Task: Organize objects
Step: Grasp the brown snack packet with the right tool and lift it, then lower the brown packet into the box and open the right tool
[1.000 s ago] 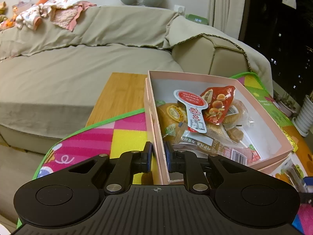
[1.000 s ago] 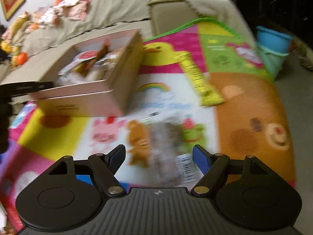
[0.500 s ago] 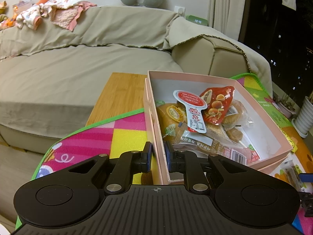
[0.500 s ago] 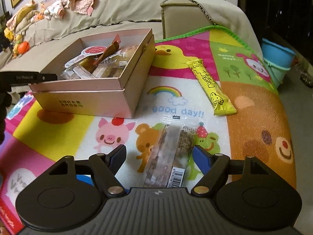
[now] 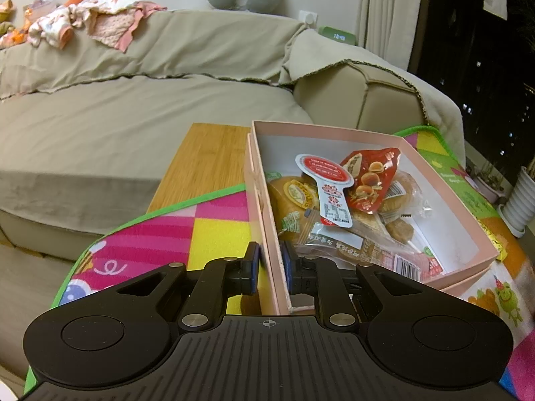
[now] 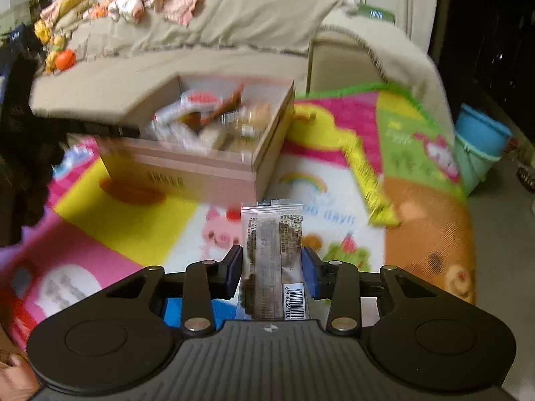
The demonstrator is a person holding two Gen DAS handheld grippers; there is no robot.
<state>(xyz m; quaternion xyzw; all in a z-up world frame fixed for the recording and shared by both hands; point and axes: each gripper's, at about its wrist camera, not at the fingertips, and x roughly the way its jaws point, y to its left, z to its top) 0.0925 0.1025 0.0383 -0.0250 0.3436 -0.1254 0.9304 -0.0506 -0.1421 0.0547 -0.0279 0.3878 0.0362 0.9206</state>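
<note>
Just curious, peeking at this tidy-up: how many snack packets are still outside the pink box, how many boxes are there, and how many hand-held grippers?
Snack packets outside the box: 2, the clear packet and the yellow stick
Pink box: 1
Hand-held grippers: 2, left, right
Total: 5

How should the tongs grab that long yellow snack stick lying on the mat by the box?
Grip the yellow snack stick across its narrow width, near the middle, coming down from above. It lies flat on the play mat, so its thin long sides are probably the only edges the tongs can close on; an end grip would likely let it droop.
</note>
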